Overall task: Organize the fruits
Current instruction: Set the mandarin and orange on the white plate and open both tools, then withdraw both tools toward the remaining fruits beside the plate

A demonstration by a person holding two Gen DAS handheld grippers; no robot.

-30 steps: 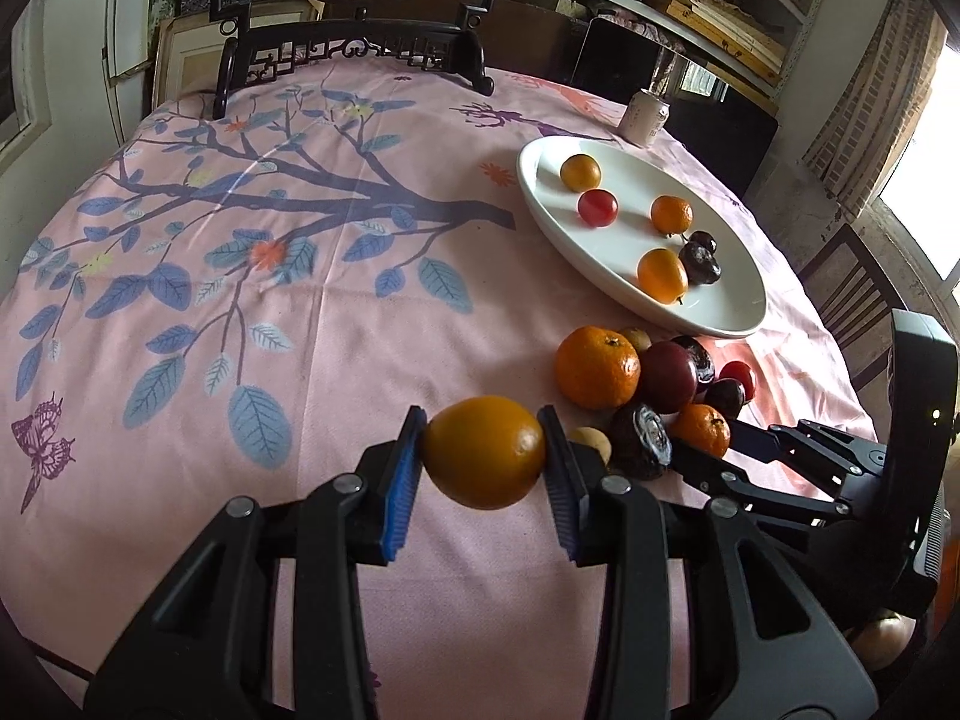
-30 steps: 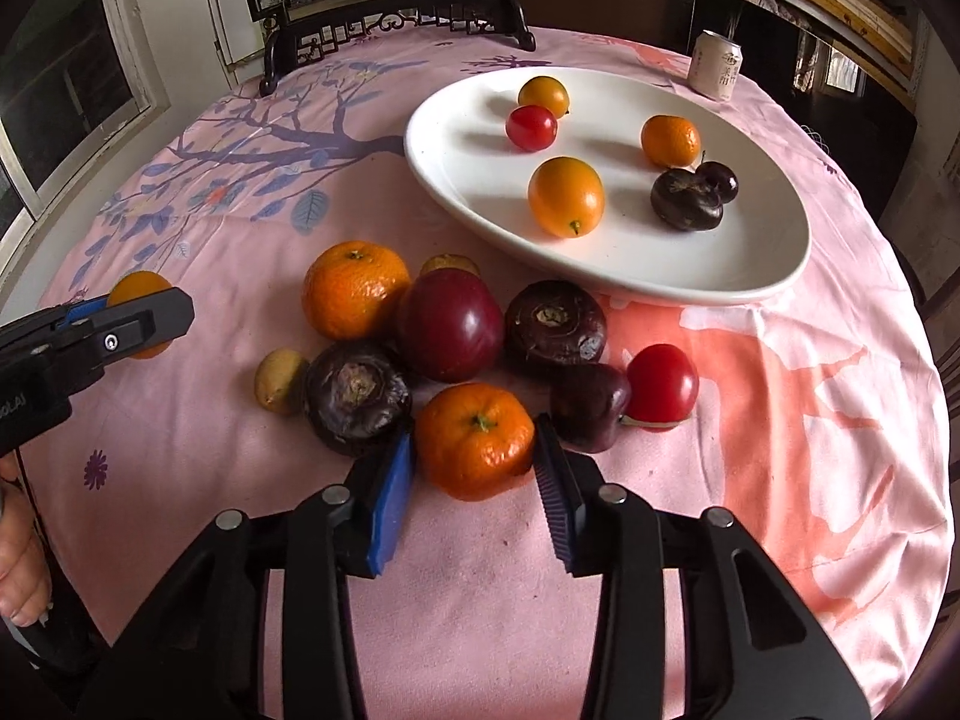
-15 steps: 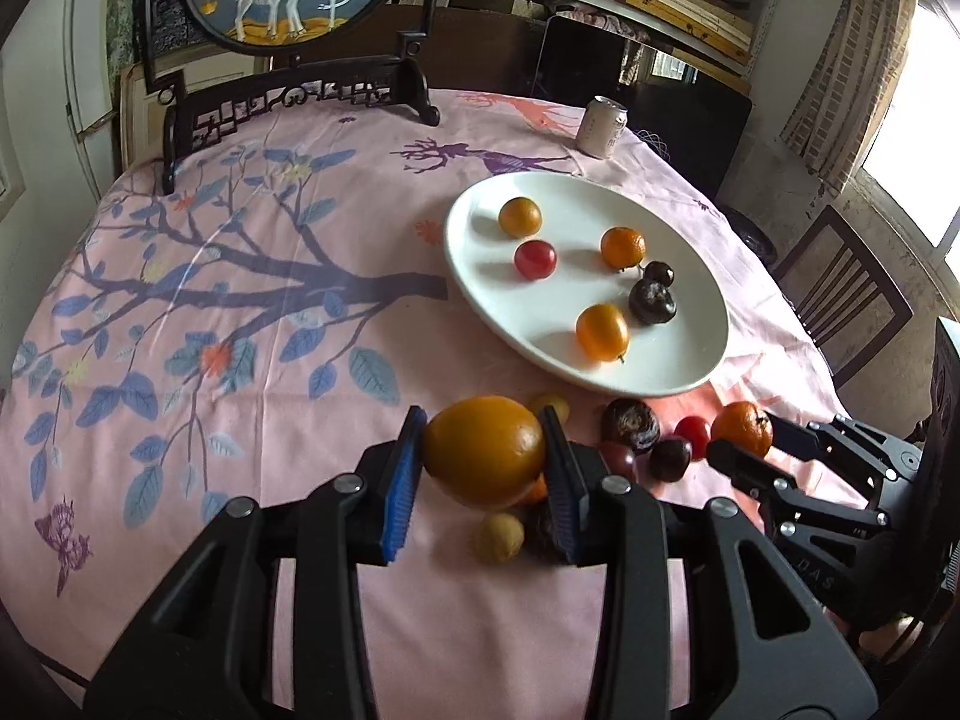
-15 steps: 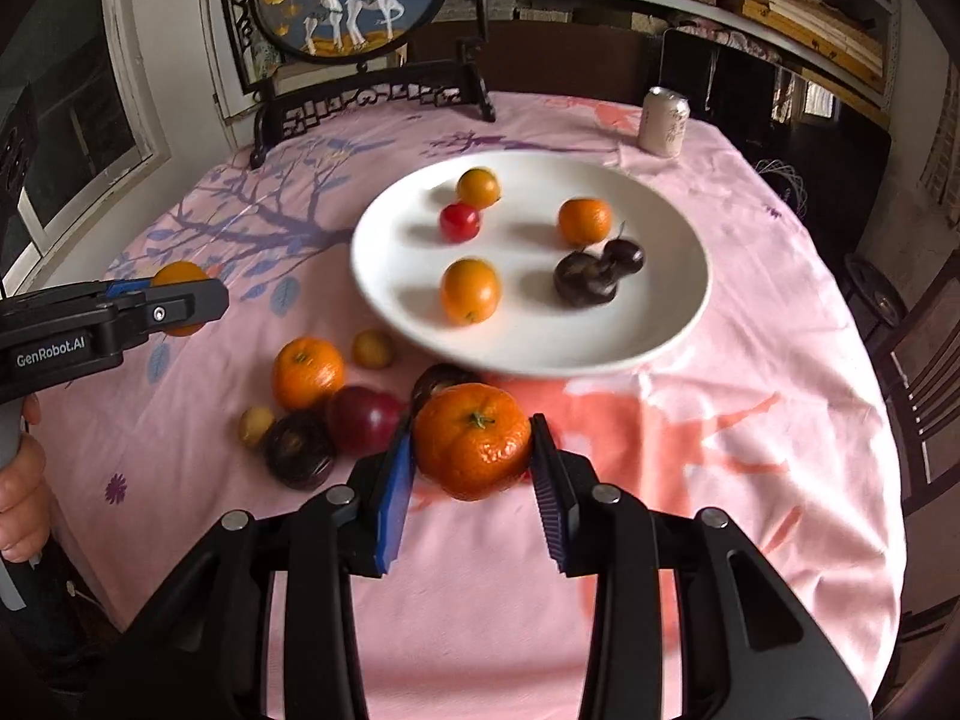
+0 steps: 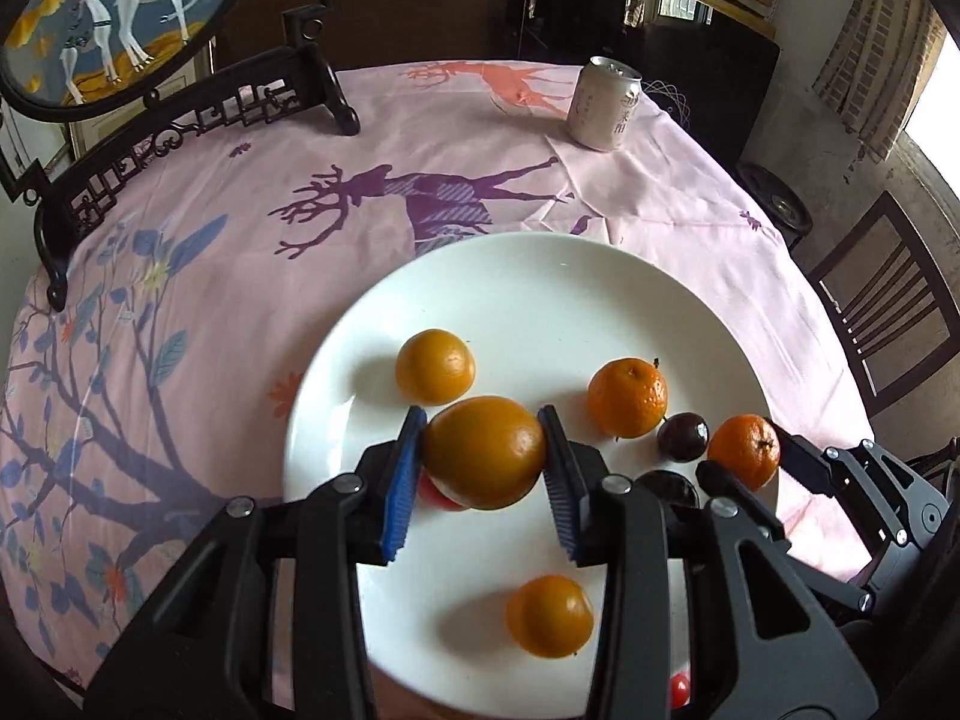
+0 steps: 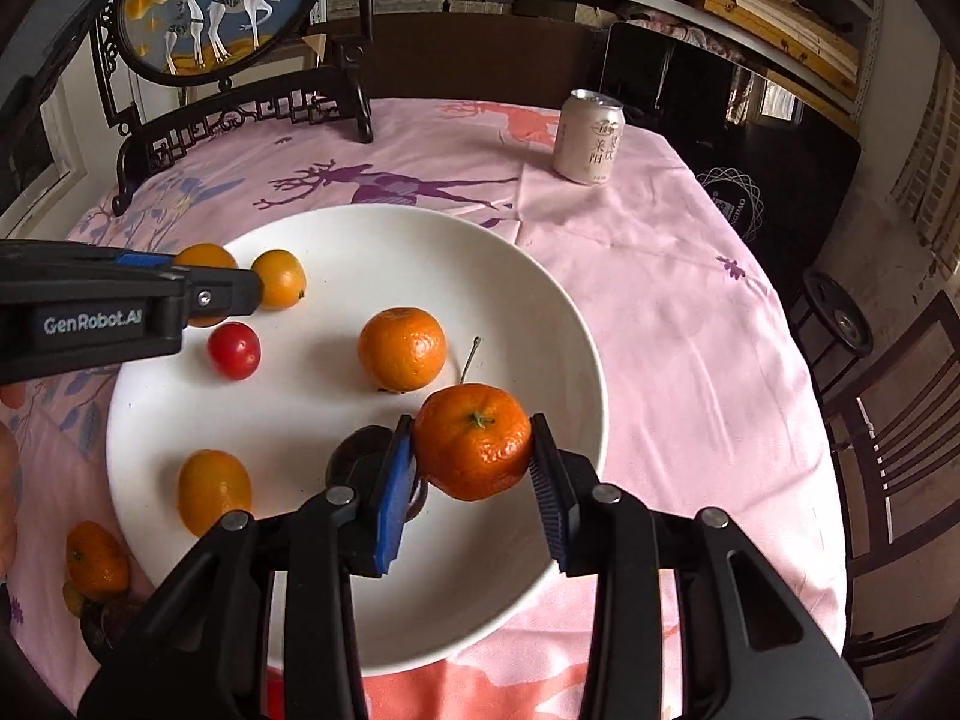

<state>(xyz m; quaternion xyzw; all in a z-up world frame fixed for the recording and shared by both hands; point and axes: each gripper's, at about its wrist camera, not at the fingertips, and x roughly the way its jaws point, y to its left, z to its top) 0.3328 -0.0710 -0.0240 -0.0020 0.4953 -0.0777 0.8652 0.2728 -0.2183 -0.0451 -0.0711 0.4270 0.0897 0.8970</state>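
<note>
My left gripper (image 5: 485, 461) is shut on a smooth orange fruit (image 5: 485, 450) and holds it above the left part of the white plate (image 5: 540, 300). My right gripper (image 6: 472, 461) is shut on a mandarin (image 6: 472, 441) above the plate's (image 6: 420, 240) right part; it also shows in the left wrist view (image 5: 744, 450). On the plate lie two orange fruits (image 5: 435, 366) (image 5: 549, 617), a mandarin (image 5: 627, 397), a red tomato (image 6: 234, 350) and dark plums (image 5: 682, 435), one partly hidden behind my right fingers.
A drink can (image 5: 605, 102) stands at the table's far side. A framed deer panel on a dark stand (image 6: 222, 6) is at the far left. More fruit, a mandarin (image 6: 96, 561) among it, lies on the pink cloth left of the plate. A wooden chair (image 6: 888, 450) stands on the right.
Both grippers have moved forward from the fruit pile to over the plate, each still holding its fruit. The plate now fills the middle of both views.
</note>
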